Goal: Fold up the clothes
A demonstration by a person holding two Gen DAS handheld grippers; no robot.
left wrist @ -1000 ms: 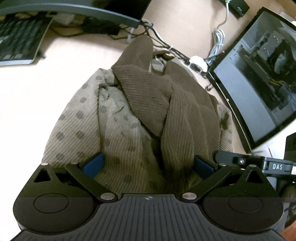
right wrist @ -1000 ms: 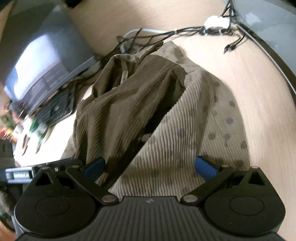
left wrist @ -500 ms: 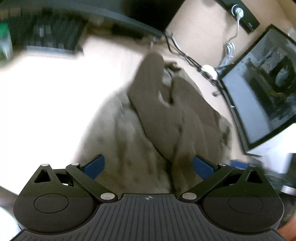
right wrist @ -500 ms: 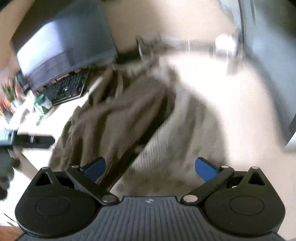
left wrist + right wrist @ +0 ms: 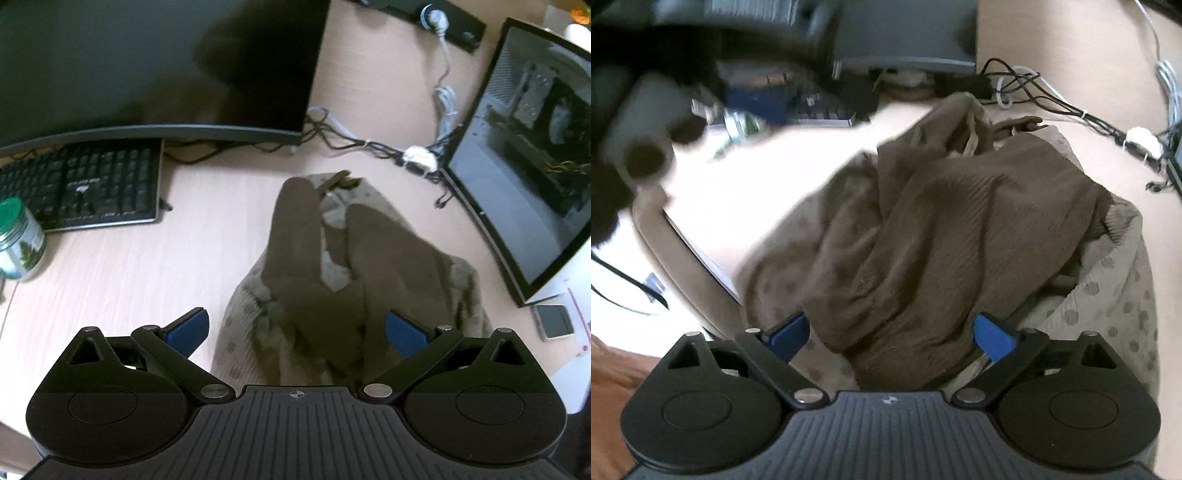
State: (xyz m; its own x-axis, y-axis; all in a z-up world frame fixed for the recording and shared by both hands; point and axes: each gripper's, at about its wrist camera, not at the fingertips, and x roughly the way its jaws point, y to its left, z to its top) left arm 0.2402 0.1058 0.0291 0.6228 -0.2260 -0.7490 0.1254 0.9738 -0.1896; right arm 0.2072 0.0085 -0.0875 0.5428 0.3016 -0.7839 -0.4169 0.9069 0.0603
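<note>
A garment lies bunched on the light wooden desk: a beige ribbed body with dots (image 5: 243, 328) and dark brown ribbed sleeves folded across it (image 5: 295, 236). In the right wrist view the brown sleeves (image 5: 960, 229) cover the dotted body (image 5: 1115, 295). My left gripper (image 5: 297, 326) is open and empty, raised above the garment's near edge. My right gripper (image 5: 890, 334) is open and empty, close over the brown sleeve fabric at the near edge.
A curved monitor (image 5: 147, 66) and black keyboard (image 5: 85, 184) stand at the back left, a green-lidded jar (image 5: 20, 240) at the left. A glass-sided computer case (image 5: 528, 155) stands at the right, with cables (image 5: 369, 144) behind the garment.
Both grippers have pulled back and up from the garment, so more of the desk shows. The garment lies as before. Both stay open.
</note>
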